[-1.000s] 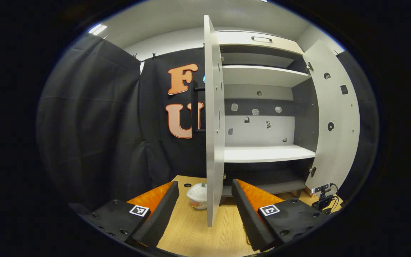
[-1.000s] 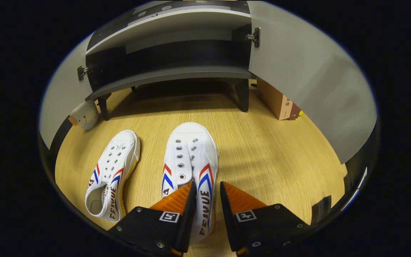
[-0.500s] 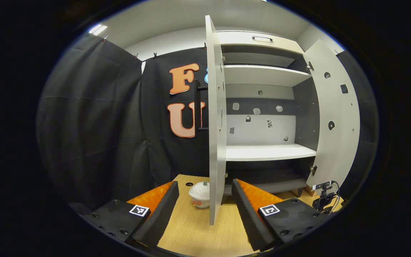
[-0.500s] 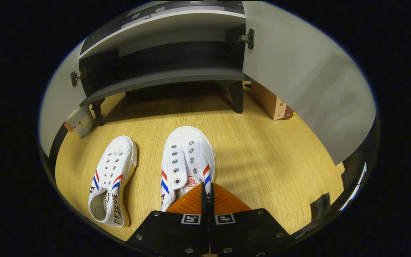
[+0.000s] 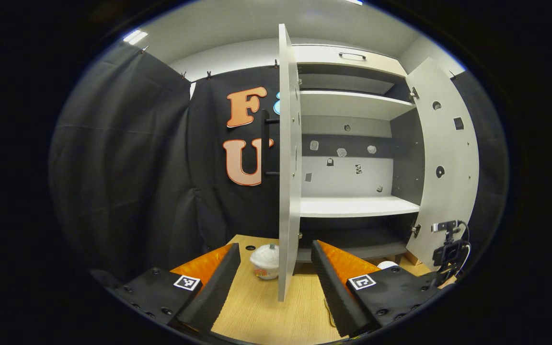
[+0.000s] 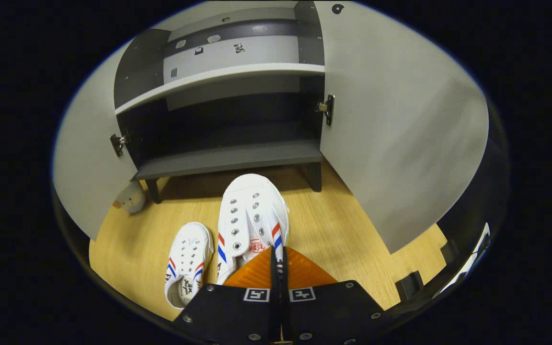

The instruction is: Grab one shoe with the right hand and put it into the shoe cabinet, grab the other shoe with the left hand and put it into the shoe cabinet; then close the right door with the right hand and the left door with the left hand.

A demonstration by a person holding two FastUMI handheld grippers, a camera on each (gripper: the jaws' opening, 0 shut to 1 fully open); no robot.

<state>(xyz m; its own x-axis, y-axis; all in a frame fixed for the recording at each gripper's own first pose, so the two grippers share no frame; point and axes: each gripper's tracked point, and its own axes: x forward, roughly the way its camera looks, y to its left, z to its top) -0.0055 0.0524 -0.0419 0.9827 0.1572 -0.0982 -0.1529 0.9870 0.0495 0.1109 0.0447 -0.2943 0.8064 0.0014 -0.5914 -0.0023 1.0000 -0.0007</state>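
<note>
The held shoe [image 6: 252, 218] is a white canvas sneaker with metal eyelets and red and blue stripes on its sides; its toe points toward the cabinet [image 6: 228, 158], and the right gripper [image 6: 278, 261] has its fingers pressed together on the edge of the shoe's opening; whether the shoe is clear of the wooden surface [image 6: 333, 230] cannot be told; the second shoe [image 6: 187, 263], a matching white one, lies on the surface just left of it; a small plush toy [image 6: 130, 199] sits by the cabinet's left leg; both doors stand open, the left door [image 6: 84, 163] and the right door [image 6: 396, 129] flanking the dark bottom shelf, which lies straight ahead of the held shoe; the left gripper [image 5: 276, 270] hovers with its fingers wide apart, the left door's edge [image 5: 288, 163] standing upright between them.
</note>
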